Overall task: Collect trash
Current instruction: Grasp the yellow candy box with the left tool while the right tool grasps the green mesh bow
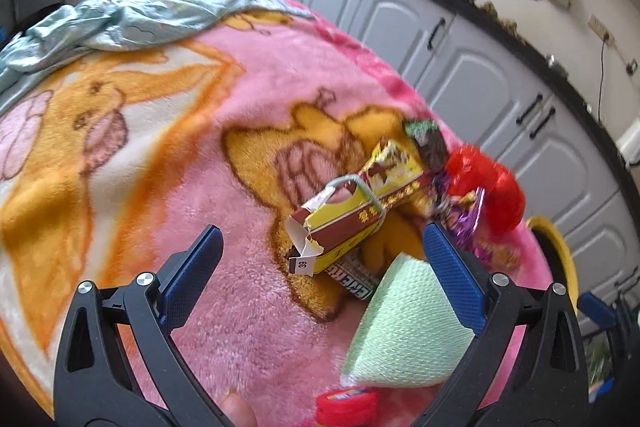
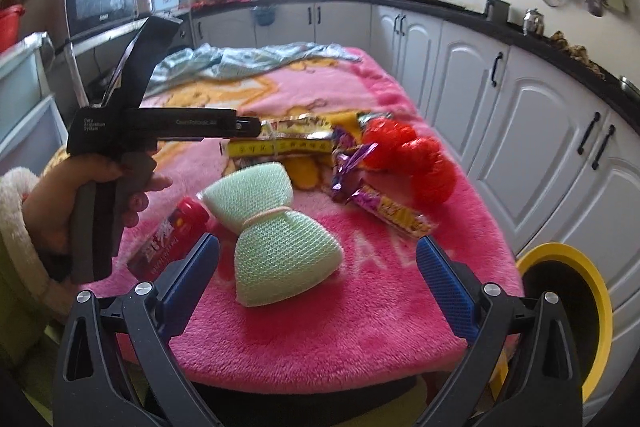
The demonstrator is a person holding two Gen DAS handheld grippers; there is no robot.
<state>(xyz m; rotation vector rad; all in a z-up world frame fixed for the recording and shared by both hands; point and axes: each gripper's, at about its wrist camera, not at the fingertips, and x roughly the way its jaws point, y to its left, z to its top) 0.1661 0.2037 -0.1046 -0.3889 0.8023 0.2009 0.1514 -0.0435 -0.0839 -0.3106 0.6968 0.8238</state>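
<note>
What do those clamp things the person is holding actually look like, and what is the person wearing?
Each hand-held gripper, left and right, has two black plastic arms with triangular cut-outs and silver screws, tipped with ribbed blue pads. Seen side-on, the left one is pistol-shaped, black with small white lettering and a grey handle. The sleeve is green with a fluffy cream cuff.

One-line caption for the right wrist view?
Open right gripper above green mesh sponge on pink fleece blanket, yellow-rimmed bin beside.
</note>
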